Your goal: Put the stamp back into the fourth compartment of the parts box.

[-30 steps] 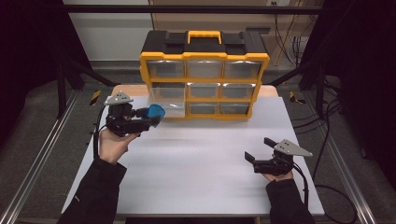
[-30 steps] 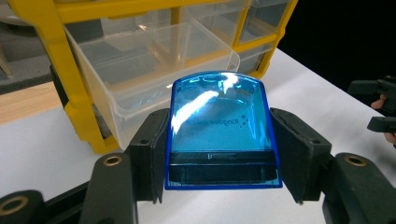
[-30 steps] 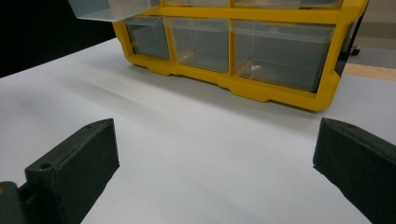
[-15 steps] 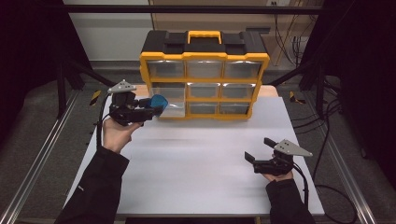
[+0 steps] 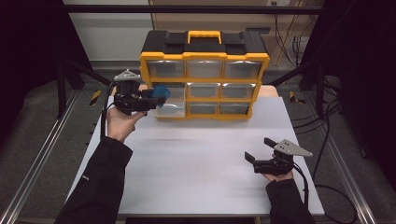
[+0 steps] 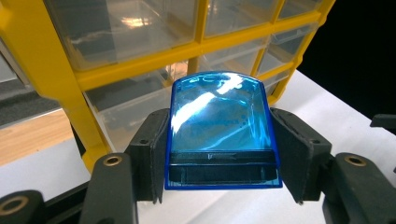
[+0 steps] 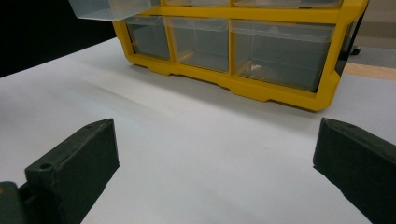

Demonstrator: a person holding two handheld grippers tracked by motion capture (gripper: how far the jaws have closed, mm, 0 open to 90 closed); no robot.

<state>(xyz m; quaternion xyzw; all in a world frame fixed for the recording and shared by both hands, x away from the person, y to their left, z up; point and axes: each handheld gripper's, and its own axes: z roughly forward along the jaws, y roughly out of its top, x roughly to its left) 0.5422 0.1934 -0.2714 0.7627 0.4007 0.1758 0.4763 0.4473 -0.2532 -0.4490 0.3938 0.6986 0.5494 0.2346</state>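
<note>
The left tool (image 6: 219, 186) grips a blue plastic piece (image 6: 219, 135) over the open drawer (image 5: 167, 108) near the table's (image 5: 196, 177) far left corner. Released early, it could miss. The right tool (image 5: 261, 156) gapes wide, empty.

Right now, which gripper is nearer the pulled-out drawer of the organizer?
Left. The left gripper, holding the blue piece, is right at the open drawer; the right gripper rests far back on the table.

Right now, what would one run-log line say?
left gripper: shut on blue piece | at open drawer of yellow organizer | right gripper: open, over table
</note>
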